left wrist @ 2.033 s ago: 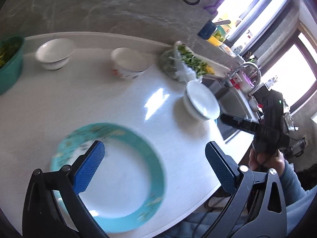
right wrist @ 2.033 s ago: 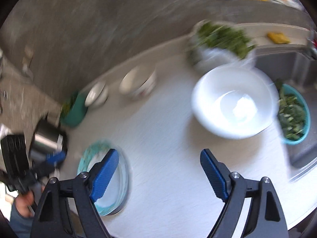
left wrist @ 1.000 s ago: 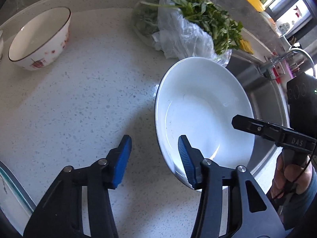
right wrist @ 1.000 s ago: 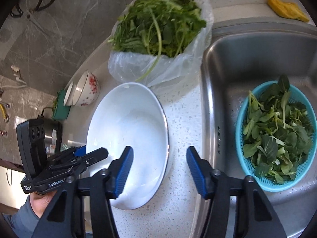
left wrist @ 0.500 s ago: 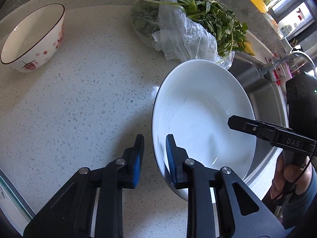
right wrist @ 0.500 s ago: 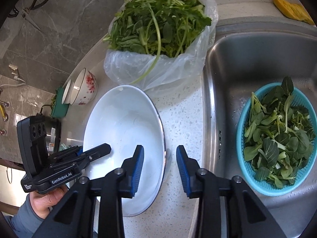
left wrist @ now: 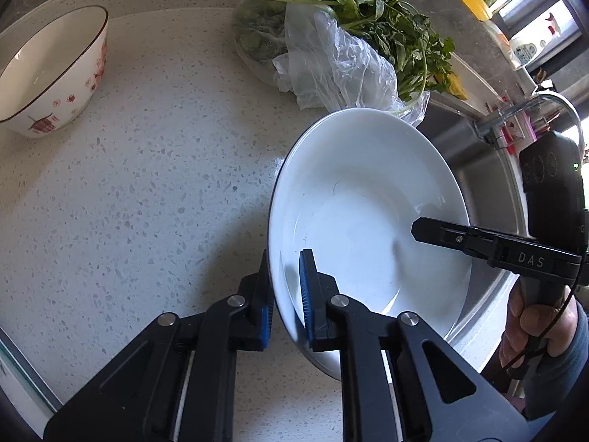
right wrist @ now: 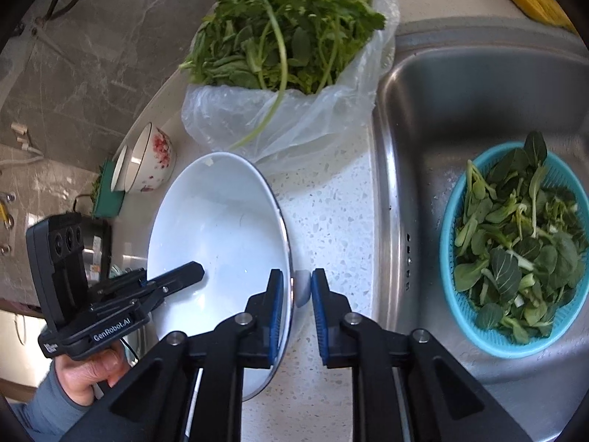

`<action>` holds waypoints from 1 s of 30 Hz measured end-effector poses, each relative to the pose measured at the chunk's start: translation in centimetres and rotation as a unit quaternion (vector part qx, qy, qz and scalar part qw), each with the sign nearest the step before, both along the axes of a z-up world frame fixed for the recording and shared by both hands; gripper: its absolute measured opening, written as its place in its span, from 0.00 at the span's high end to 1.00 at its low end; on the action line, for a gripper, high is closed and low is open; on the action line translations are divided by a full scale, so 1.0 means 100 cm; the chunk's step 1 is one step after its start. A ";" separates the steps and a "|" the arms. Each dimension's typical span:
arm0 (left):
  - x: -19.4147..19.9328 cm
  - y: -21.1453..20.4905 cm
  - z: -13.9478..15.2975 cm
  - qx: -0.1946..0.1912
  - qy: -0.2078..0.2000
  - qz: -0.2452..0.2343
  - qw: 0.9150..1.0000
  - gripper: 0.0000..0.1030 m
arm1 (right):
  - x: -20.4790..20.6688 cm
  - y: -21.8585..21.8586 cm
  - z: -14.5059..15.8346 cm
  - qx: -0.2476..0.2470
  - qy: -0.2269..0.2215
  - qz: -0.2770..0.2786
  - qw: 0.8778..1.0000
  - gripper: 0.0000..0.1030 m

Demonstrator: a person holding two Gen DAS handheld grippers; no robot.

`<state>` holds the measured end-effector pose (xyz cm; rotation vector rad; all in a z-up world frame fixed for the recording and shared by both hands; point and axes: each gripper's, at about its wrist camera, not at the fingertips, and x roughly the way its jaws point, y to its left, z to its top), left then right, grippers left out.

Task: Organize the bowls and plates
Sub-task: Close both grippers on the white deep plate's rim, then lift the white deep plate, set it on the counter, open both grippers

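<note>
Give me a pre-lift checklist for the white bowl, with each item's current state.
1. Left gripper closed across the white bowl rim: ok.
2. Right gripper closed on the opposite rim: ok, one finger inside, one outside, though the outer pad's contact is hard to confirm.
3. Bowl contents: ok, nothing visible inside.
4. Bag of greens touching the bowl's far edge: cannot tell, it lies very close.
5. Sink edge beside the bowl: not ok, close by; lift straight up.
6. Patterned bowl well apart on the counter: ok.
</note>
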<state>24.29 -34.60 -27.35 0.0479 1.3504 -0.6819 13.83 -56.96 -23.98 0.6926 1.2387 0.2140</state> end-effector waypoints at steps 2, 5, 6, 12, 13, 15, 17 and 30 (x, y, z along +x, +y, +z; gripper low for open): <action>0.000 0.002 -0.001 -0.005 0.001 0.005 1.000 0.89 | -0.001 -0.003 -0.002 0.010 0.003 -0.009 1.000 0.82; -0.002 0.004 0.000 -0.004 0.002 0.009 1.000 0.90 | -0.002 -0.003 -0.002 0.016 0.006 -0.017 1.000 0.82; -0.003 0.005 0.000 -0.005 0.005 0.012 1.000 0.90 | -0.003 -0.004 -0.002 0.019 0.009 -0.020 1.000 0.82; -0.011 0.018 0.006 -0.007 0.011 0.025 1.000 0.90 | -0.008 0.003 -0.002 0.030 0.022 -0.020 0.999 0.82; -0.012 0.021 0.009 -0.006 0.009 0.026 1.000 0.90 | -0.009 0.007 0.000 0.029 0.023 -0.016 0.999 0.82; -0.017 0.030 0.016 -0.006 0.006 0.029 1.000 0.90 | -0.011 0.013 0.003 0.031 0.023 -0.009 0.999 0.82; -0.022 0.040 0.022 -0.007 0.003 0.034 0.999 0.90 | -0.012 0.021 0.007 0.032 0.022 0.000 0.999 0.82; -0.081 0.125 0.019 0.006 0.034 0.091 0.995 0.90 | -0.030 0.091 0.021 0.034 0.025 0.076 0.996 0.82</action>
